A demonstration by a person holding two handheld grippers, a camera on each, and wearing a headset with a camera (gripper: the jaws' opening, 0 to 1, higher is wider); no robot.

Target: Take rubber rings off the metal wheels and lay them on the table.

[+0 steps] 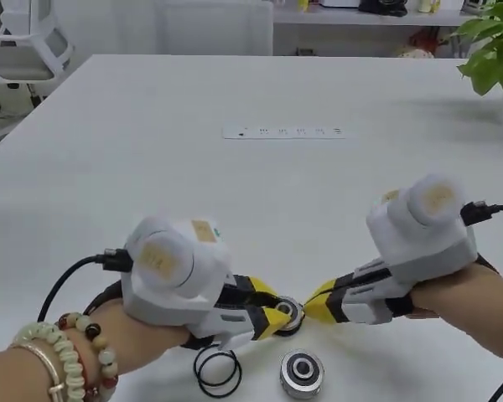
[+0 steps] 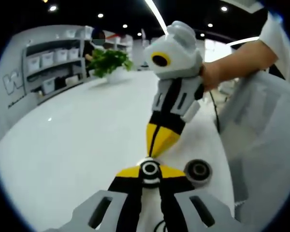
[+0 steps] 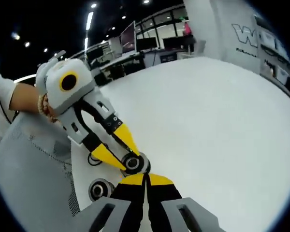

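Observation:
My left gripper (image 1: 281, 315) is shut on a small metal wheel (image 1: 287, 311) and holds it just above the white table (image 1: 235, 184). In the left gripper view the wheel (image 2: 150, 168) sits between the yellow tips of that gripper (image 2: 150, 173). My right gripper (image 1: 312, 308) is shut, and its yellow tips meet the wheel's edge from the right. The right gripper view shows its closed tips (image 3: 145, 178) against the wheel (image 3: 134, 163); I cannot tell whether they pinch a ring. A second wheel (image 1: 302, 372) and black rubber rings (image 1: 218, 368) lie on the table near the front edge.
A white power strip (image 1: 283, 131) lies flat mid-table. A green plant (image 1: 490, 50) stands at the far right corner, and a white chair (image 1: 29, 42) at the far left. Cables trail from both grippers. A beaded bracelet (image 1: 63, 352) is on the left wrist.

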